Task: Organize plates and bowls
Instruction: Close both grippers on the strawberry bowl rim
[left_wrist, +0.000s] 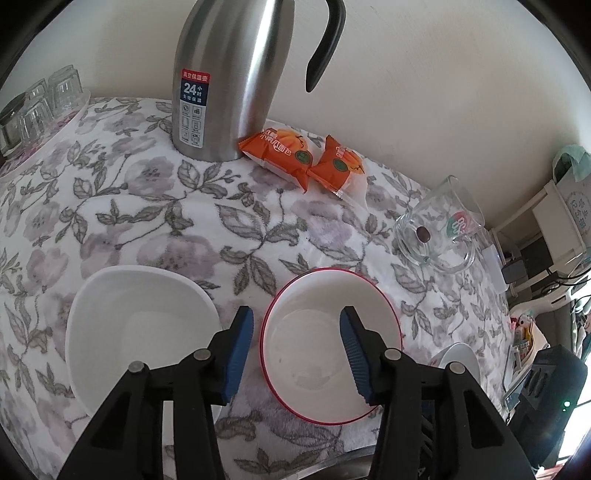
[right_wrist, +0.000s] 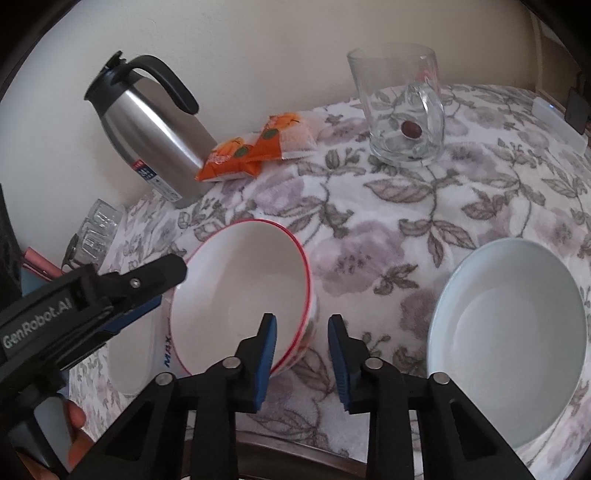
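A red-rimmed white bowl (left_wrist: 325, 332) stands on the floral tablecloth; it also shows in the right wrist view (right_wrist: 243, 288). My left gripper (left_wrist: 297, 328) is open, its jaws straddling the bowl's left rim. It appears in the right wrist view (right_wrist: 147, 291) at the bowl's left. A plain white bowl (left_wrist: 136, 332) sits left of it. My right gripper (right_wrist: 302, 332) is open, its jaws straddling the red-rimmed bowl's right wall. A pale blue-white deep plate (right_wrist: 513, 332) lies to the right.
A steel thermos (left_wrist: 229, 81) stands at the back, with two orange snack packets (left_wrist: 295, 158) beside it. A glass mug (left_wrist: 436, 225) stands right. Upturned glasses (left_wrist: 44, 99) sit far left. The table's front edge (right_wrist: 295, 450) is close below.
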